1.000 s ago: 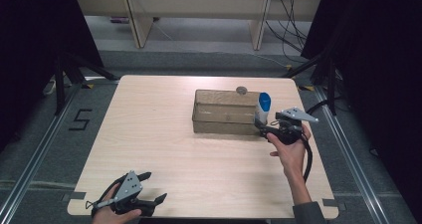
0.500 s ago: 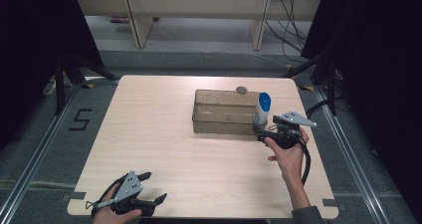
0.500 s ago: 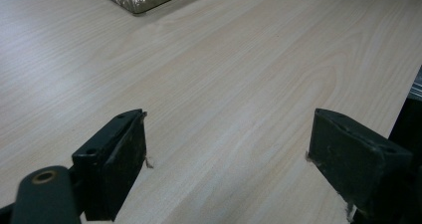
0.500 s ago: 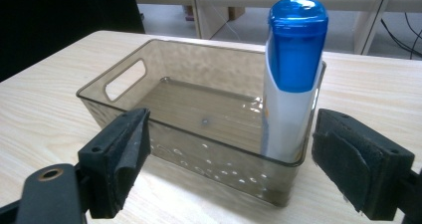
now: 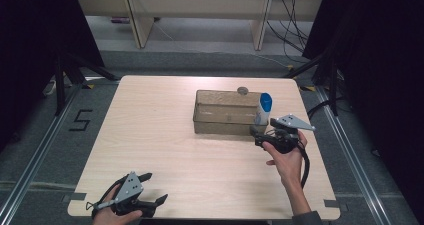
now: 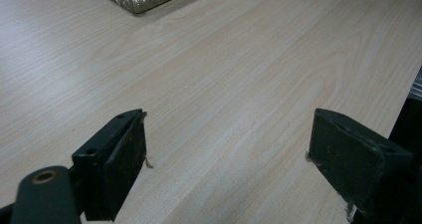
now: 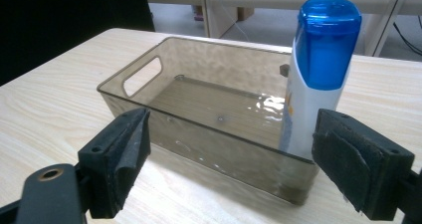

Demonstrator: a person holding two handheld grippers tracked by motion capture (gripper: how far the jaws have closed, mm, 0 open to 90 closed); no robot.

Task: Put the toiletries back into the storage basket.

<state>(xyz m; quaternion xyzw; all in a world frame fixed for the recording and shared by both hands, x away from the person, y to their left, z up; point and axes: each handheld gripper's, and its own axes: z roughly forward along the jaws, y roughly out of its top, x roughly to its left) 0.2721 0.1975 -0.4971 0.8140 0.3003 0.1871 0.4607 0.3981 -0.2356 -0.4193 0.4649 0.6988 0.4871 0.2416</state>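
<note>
Right gripper view: the right gripper (image 7: 229,164) has its jaws spread wide and grips nothing; directly ahead of it stands the bottle (image 7: 316,74), white with a blue cap, upright inside the near right corner of the clear bin (image 7: 149,72), its long axis vertical; the bin wall lies between the jaws and the bottle's lower body. In the high view the left gripper (image 5: 150,195) rests at the near left of the table (image 5: 150,125), jaws also wide apart and empty, well apart from the bin; the right hand (image 5: 285,160) is judged far better placed to reach the bottle.
</note>
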